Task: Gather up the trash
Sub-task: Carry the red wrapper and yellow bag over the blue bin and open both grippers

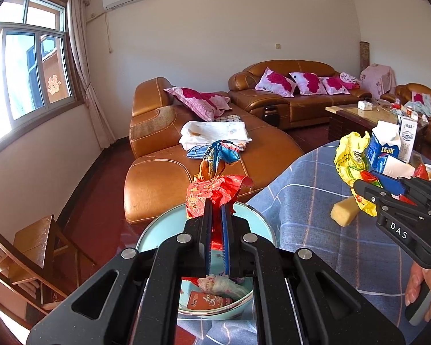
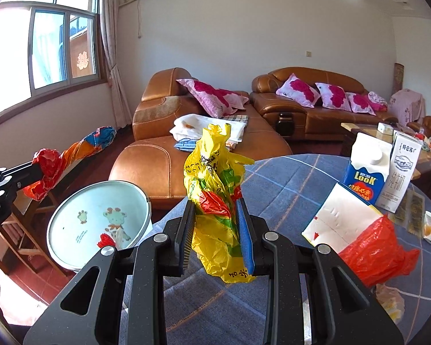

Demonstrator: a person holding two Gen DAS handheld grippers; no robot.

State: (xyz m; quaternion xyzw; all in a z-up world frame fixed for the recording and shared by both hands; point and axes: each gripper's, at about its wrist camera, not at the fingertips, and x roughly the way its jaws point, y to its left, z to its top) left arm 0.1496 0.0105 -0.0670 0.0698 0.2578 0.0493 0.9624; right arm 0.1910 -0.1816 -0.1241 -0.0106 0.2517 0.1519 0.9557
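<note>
I am looking into a sunlit living room with tan leather sofas (image 1: 204, 155) and pink floral cushions; nearest me is a round counter (image 2: 287, 184) under a blue checked cloth. My left tongs (image 1: 217, 201) are clamped tight on a crumpled red, orange and blue wrapper (image 1: 215, 187), held above a pale blue basin (image 2: 97, 218) just beside the counter's edge; the basin already holds some scraps. My right tongs (image 2: 215, 210) grip a crumpled yellow plastic bag (image 2: 215, 189), which stands up between the pads over the cloth. On the counter to the right stand a blue milk carton (image 2: 367, 169) and a white carton (image 2: 400, 169); a red plastic bag (image 2: 379, 253) lies in front of them.
</note>
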